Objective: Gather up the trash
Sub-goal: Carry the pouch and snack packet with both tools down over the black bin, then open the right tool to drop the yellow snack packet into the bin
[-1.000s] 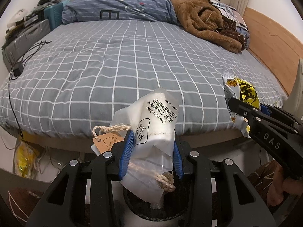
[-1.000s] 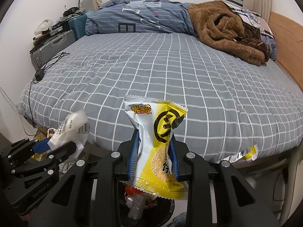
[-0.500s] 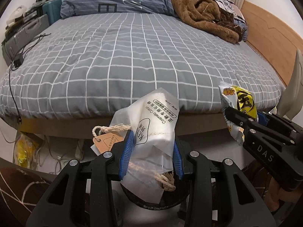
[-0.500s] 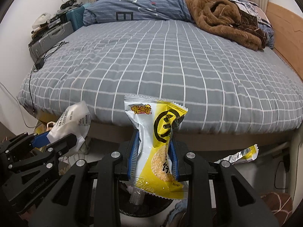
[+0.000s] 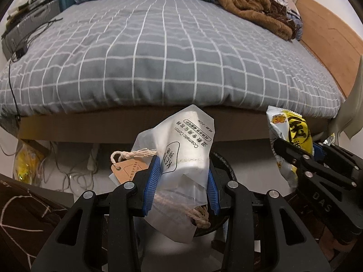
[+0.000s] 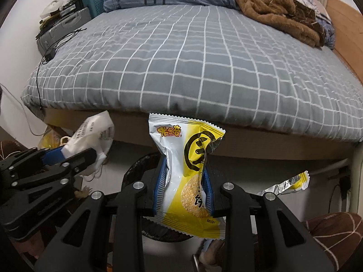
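- Left tool [image 5: 182, 182] — blue pads clamped on a translucent white plastic cotton-pad bag [image 5: 181, 156] with a rope cord and brown paper tag [image 5: 129, 170].
- Right tool [image 6: 183, 189] grips a torn yellow-and-white snack wrapper [image 6: 187, 172].
- Both hang over a round black bin [image 6: 136, 170] on the floor, beside the grey checked bed [image 6: 192, 56].

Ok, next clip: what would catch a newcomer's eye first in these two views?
The yellow snack wrapper, torn open, stands pinched in the right gripper in front of the bed edge. In the other view the left gripper clamps a clear cotton-pad bag with a brown tag on a string. Behind both lies the grey checked bed, and a dark round bin sits below the grippers.
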Demonstrator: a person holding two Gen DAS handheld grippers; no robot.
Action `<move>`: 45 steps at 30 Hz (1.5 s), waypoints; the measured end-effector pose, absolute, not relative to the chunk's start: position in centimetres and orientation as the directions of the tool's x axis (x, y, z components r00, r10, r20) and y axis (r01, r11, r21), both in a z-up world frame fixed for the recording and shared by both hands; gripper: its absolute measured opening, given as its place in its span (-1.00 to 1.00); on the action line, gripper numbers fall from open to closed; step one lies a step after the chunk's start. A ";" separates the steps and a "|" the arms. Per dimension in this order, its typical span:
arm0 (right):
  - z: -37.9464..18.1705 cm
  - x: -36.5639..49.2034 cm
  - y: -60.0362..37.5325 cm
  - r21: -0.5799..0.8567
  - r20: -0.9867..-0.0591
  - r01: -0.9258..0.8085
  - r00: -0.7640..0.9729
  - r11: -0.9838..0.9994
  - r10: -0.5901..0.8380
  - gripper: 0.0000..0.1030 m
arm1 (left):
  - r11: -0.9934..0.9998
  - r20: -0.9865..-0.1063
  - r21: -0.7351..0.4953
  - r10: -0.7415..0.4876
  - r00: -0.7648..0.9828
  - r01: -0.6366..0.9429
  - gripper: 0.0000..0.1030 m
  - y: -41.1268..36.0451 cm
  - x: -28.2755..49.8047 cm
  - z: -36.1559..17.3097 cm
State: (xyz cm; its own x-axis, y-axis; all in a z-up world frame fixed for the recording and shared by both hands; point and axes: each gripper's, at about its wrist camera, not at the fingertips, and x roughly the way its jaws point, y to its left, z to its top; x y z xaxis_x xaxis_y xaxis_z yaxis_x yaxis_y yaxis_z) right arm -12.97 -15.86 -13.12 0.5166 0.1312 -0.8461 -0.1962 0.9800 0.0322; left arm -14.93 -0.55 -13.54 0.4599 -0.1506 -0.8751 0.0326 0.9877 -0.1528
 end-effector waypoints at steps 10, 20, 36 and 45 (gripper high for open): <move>-16.6 -12.8 -14.7 0.067 -0.897 -0.224 0.413 0.972 0.157 -0.45 | 0.988 -0.908 -0.151 -0.151 0.391 0.031 -0.27 -0.4 -14.8 -16.4; -20.9 -10.5 -13.8 0.085 -0.942 -0.219 0.300 0.972 0.150 -0.44 | 0.990 -0.934 -0.143 -0.139 0.329 0.010 -0.27 0.0 -13.0 -19.0; -24.4 -9.7 -13.2 0.100 -0.963 -0.213 0.225 0.972 0.149 0.08 | 0.993 -0.961 -0.114 -0.102 0.259 -0.031 -0.27 0.5 -11.4 -22.1; -23.4 -10.1 -15.8 0.088 -0.954 -0.185 0.267 0.979 0.136 0.62 | 0.993 -0.966 -0.115 -0.109 0.235 -0.011 -0.27 -0.3 -10.9 -23.4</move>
State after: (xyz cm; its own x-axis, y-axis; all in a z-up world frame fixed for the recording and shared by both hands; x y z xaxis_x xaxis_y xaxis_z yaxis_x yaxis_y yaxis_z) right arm -10.11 -15.83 -23.39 0.2674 0.1362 -0.9539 -0.1848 0.9788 0.0880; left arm -10.90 -0.27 -23.39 0.2348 -0.1092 -0.9659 -0.0114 0.9933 -0.1151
